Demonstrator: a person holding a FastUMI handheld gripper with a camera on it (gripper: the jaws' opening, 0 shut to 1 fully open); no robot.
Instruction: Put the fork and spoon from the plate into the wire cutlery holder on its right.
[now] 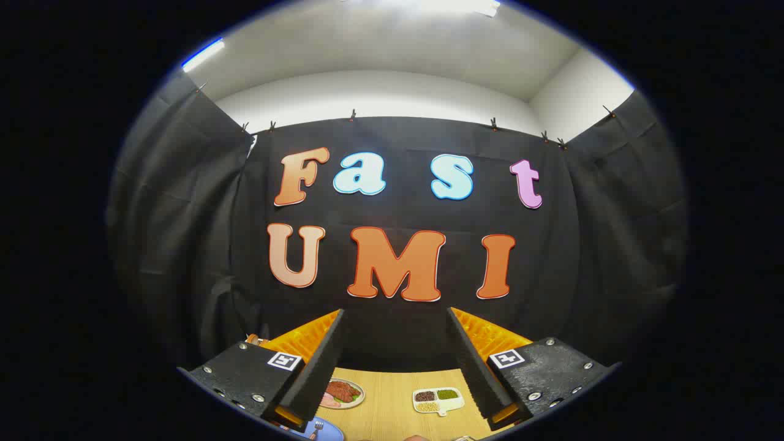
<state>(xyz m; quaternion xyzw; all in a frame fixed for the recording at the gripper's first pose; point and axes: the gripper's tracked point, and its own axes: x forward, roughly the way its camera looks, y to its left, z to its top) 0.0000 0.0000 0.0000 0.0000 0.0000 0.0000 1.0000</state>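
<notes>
My gripper point(395, 310) is open, its two fingers spread wide with nothing between them, and it is raised and aimed at the booth's back wall. Low between the fingers lies the wooden table point(392, 404). At its near edge, beside the left finger, I see part of a blue plate point(323, 430) with a dark fork point(316, 427) on it. The spoon is hidden. A bit of wire rim point(463, 438), likely the cutlery holder, peeks out near the right finger.
Farther back on the table lie a round plate with a meat picture point(342, 392) and a white divided tray of beans point(438, 399). Black cloth walls close the booth at the back and on both sides.
</notes>
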